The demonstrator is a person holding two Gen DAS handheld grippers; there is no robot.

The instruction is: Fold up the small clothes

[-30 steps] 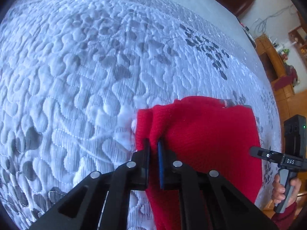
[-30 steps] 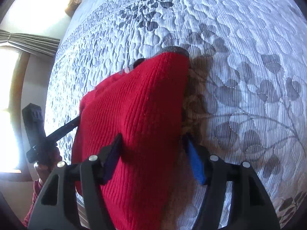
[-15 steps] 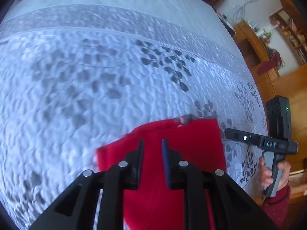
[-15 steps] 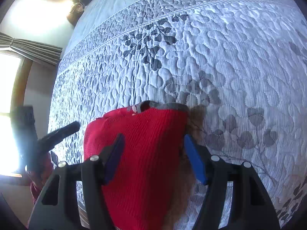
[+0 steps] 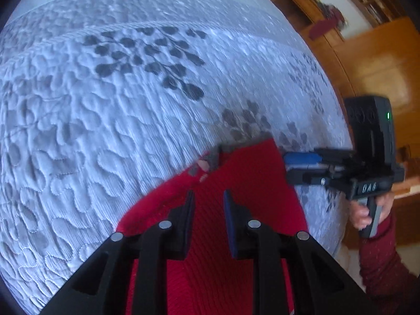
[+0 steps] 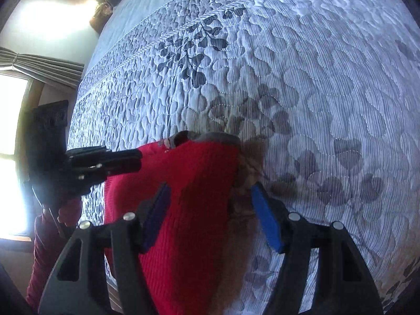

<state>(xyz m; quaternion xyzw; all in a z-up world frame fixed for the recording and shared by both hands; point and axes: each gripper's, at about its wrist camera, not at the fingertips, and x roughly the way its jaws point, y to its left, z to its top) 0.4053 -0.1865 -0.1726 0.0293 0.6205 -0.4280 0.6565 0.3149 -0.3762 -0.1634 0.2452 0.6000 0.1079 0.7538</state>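
Covering nearly all of both views is the bed (image 5: 131, 105), under a quilted white spread printed with grey leaf sprigs. On it, close to the near edge, lies the red knit (image 6: 189, 197), spread flat with a grey trim (image 6: 220, 137) at its far end and a small tag beside that. Over to the right in the left wrist view stands wooden furniture (image 5: 367, 60), blurred. In the right wrist view a bright window (image 6: 10, 120) glares at the left with a curtain (image 6: 39, 65) above it.

Now the tongs. The left tongs (image 5: 208, 204) sit above the knit, jaws just opened to a narrow gap, red cloth seen through it, nothing pinched. The right tongs (image 6: 210, 202) are spread wide, hovering over the knit's right edge: one pad over the red, the blue pad (image 6: 265, 220) out over the spread, gripping nothing.

Each camera catches the other tool: a hand (image 5: 367, 210) in a dark red sleeve grips the handle at right, and the same sleeve colour shows on the left hand (image 6: 68, 210).
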